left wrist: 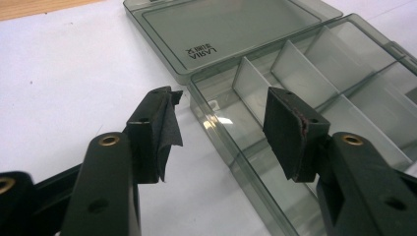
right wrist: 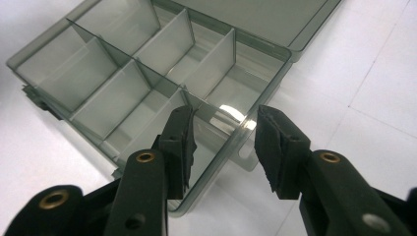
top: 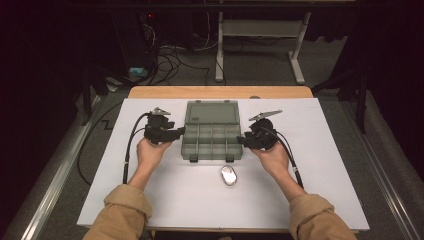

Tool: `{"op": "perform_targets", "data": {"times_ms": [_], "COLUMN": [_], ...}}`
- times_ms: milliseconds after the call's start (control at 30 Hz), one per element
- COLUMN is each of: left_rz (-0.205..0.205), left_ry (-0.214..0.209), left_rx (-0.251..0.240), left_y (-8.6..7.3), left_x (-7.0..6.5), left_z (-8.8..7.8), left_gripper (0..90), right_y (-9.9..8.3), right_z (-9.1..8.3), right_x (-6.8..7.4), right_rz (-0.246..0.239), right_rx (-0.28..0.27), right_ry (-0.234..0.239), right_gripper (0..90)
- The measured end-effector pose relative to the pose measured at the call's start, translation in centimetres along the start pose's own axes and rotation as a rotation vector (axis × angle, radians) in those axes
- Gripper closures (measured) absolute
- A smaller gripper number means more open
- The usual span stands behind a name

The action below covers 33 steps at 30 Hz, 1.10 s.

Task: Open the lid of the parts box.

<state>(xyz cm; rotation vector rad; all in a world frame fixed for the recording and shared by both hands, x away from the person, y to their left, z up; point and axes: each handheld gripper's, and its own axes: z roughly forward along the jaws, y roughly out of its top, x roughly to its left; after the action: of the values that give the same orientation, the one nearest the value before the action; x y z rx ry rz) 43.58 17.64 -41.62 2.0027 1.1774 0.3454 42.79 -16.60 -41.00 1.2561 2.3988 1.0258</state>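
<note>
Lying at frame centre on the white bench [top: 165, 200]: one smoky-grey compartment box [top: 212, 141], lid [top: 212, 112] folded back flat toward the upper frame, dividers visible, compartments bare. Left gripper [top: 176, 133], at the box's left edge: fingers [left wrist: 157, 132] spread, straddling the box wall without pressing it. Right gripper [top: 242, 140], at the box's right edge: fingers [right wrist: 179, 142] spread either side of the wall, not pinching. One small silvery oval object [top: 229, 175] below the box, apart from it.
</note>
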Motion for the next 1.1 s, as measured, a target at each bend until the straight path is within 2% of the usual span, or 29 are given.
{"op": "perform_targets", "data": {"times_ms": [133,300,500,1100], "left_rz": [-0.004,-0.016,0.003,0.03], "left_ry": [0.018,0.013,0.017,0.006], "left_rx": [-0.002,-0.004,-0.003,-0.028], "left_y": [-0.7,-1.4,-1.9,-3.8], "left_x": [0.0,0.2,0.0,-0.7], "left_z": [-0.5,-1.1,-1.6,-3.0], "left_gripper": [45.4,45.3,44.9,43.2], "right_y": [-0.5,-1.2,-1.8,-4.4], "right_z": [-0.7,-1.4,-1.9,-4.3], "right_x": [-0.3,-0.6,-1.0,-2.4], "right_rz": [-0.006,0.002,0.0,0.012], "right_rx": [-0.019,-0.036,-0.035,-0.1], "right_ry": [0.006,0.008,0.005,0.004], "right_gripper": [57.8,57.3,56.4,51.8]}}
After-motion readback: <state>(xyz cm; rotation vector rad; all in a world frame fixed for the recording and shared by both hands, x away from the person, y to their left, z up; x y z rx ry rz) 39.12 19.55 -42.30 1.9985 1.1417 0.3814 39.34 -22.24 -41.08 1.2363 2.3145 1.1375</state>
